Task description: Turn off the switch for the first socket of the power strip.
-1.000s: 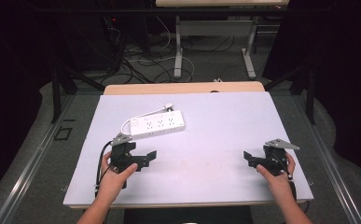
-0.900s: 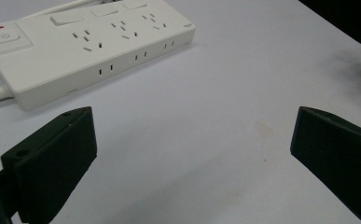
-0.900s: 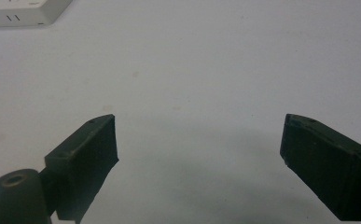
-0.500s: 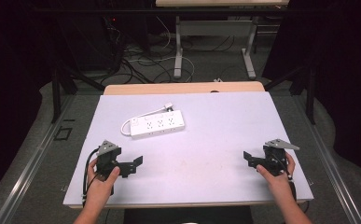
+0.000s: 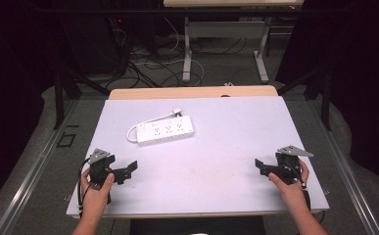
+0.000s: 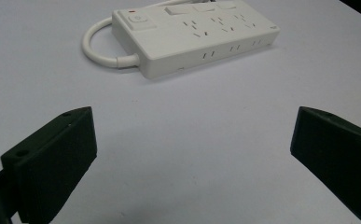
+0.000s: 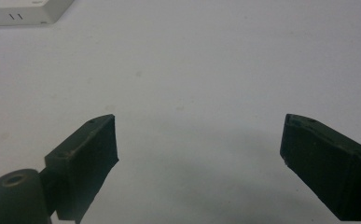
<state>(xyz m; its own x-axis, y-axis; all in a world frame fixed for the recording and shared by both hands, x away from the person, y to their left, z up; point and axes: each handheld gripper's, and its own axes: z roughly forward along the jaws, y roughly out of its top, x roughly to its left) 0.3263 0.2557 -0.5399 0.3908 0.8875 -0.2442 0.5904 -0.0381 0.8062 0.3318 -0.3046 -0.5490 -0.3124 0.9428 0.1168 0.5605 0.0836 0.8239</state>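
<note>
Now drawn back to the near left edge of the table (image 5: pixel 226 142), left gripper (image 5: pixel 123 171) well apart from the power strip (image 5: pixel 165 131), jaws wide and empty. Right gripper (image 5: pixel 268 169) unmoved near the right edge, equally wide, holding nothing. Probably resting, nothing in hand. Farther off, power strip's switch and sockets plain in the left gripper view; merely a corner in the right gripper view.
</note>
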